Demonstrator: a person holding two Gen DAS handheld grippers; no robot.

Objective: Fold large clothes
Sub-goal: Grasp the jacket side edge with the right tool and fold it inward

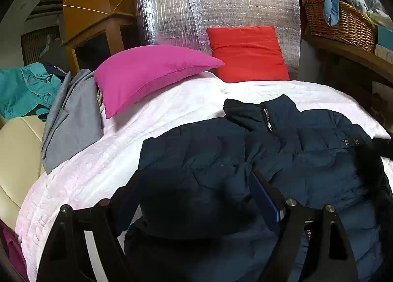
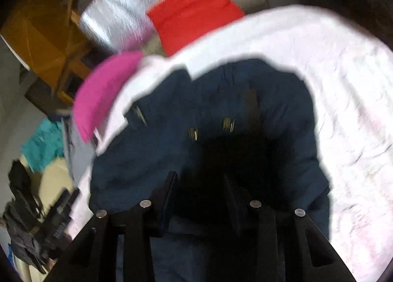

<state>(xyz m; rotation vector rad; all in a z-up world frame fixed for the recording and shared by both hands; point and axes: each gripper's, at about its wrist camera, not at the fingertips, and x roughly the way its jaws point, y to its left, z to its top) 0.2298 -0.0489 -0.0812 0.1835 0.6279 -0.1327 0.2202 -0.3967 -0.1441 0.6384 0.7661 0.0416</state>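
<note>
A navy puffer jacket (image 1: 282, 159) lies on the white bedspread (image 1: 172, 110), collar and zipper toward the pillows. My left gripper (image 1: 196, 183) is open with its fingers wide apart over the jacket's near left part; dark fabric sits between them, not pinched. In the blurred right wrist view the jacket (image 2: 221, 110) fills the middle, two snap buttons showing. My right gripper (image 2: 201, 179) is over dark jacket fabric with a gap between its fingers; whether it grips the fabric is unclear.
A pink pillow (image 1: 147, 73) and a red pillow (image 1: 248, 53) lie at the bed's head against a silver foil panel (image 1: 221, 9). Grey clothing (image 1: 71, 120) and teal clothing (image 1: 24, 88) lie at left. A wicker basket (image 1: 341, 19) stands on a shelf at right.
</note>
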